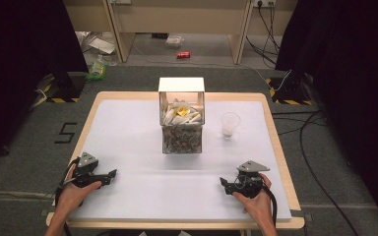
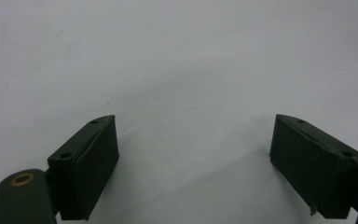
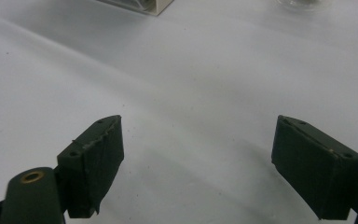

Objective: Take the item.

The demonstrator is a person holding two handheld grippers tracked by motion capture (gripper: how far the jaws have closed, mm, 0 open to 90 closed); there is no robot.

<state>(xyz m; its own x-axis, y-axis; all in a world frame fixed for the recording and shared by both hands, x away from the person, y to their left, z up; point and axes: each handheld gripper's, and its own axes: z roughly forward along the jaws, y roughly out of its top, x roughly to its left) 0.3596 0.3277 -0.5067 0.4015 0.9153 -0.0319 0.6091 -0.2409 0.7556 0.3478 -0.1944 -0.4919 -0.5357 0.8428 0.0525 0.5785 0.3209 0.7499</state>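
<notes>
A clear box (image 1: 181, 123) with a white top stands at the middle back of the white table mat (image 1: 138, 142), filled with small packets. A clear plastic cup (image 1: 230, 124) stands just right of it. My left gripper (image 1: 110, 175) rests low near the front left edge, held by a hand, pointing right. Its jaws stand wide open over bare mat (image 2: 193, 154). My right gripper (image 1: 224, 183) sits near the front right, pointing left, open with nothing between its jaws (image 3: 196, 154). The box's corner (image 3: 144, 5) and the cup's base (image 3: 303, 3) lie far ahead of it.
The wooden table rim (image 1: 280, 162) borders the mat. On the floor behind lie a red can (image 1: 183, 54), a green packet (image 1: 97, 70) and cables (image 1: 315, 147). Black curtains hang at both sides.
</notes>
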